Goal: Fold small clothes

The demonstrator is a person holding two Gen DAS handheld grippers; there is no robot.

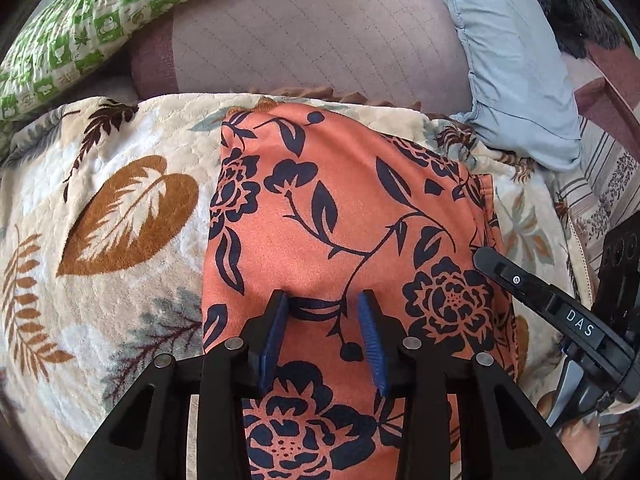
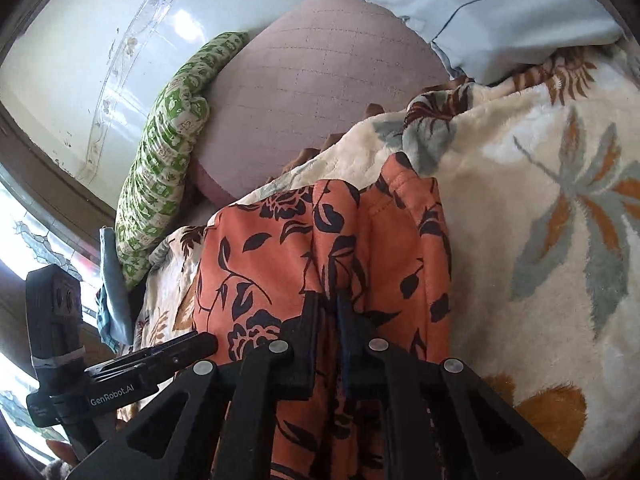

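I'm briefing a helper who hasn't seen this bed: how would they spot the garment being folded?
Find the cream fleece blanket printed with brown and grey leaves. On it lies the orange garment, in front of a mauve quilted cushion. It alone is orange with dark navy flowers and vines.

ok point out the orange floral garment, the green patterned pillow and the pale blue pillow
orange floral garment (image 1: 320, 216), left wrist view, middle of its flat top layer
green patterned pillow (image 1: 80, 36), left wrist view, middle of its quilted face
pale blue pillow (image 1: 516, 92), left wrist view, its smooth centre
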